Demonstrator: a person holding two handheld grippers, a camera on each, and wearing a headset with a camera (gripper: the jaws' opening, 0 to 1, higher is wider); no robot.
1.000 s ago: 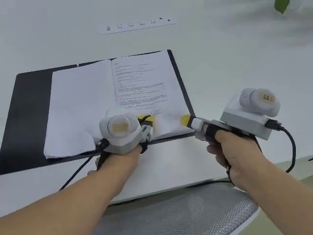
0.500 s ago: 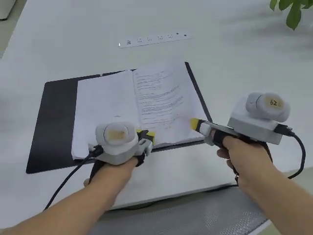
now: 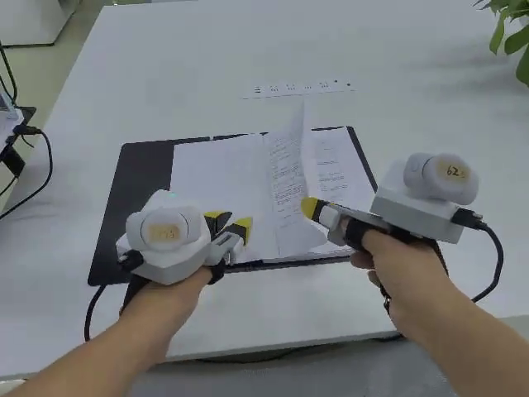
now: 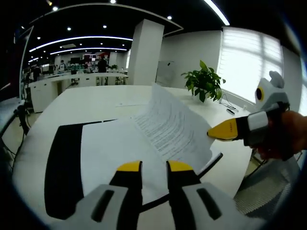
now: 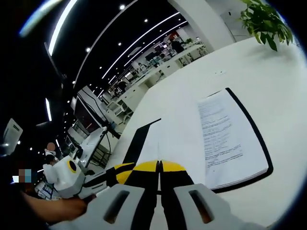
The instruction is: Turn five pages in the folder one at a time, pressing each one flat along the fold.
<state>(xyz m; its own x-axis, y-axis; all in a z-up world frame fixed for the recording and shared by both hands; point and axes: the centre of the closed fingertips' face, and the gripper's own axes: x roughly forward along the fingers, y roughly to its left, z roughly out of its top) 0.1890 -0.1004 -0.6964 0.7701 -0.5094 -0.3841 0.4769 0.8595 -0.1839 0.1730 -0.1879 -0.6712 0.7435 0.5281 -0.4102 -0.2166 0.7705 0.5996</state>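
While the wide white surface takes up most of my head view, the work sits toward its front edge: a black folder lying open and flat, its near side running along that front edge. White sheets cover the folder's middle and right, and bare black cover shows on the left. A power strip lies well apart, toward the far edge.

One printed page stands nearly upright over the fold, partway through its turn from right to left. My right tool meets this page at its lower free edge. In the right gripper view the yellow tips are closed together, and I judge they are pinching the page. My left tool hovers over the near edge of the left-hand sheets, jaws narrowly parted with nothing between them.

I see several risks from here:
- Pulling across too fast could tear the page at the binding.
- A shallow pinch could slip, and the page would fall back to the right.
- A second sheet may be clinging behind it; I cannot tell.
- Releasing before the left tool presses down could leave the page bowed or creased off the fold.
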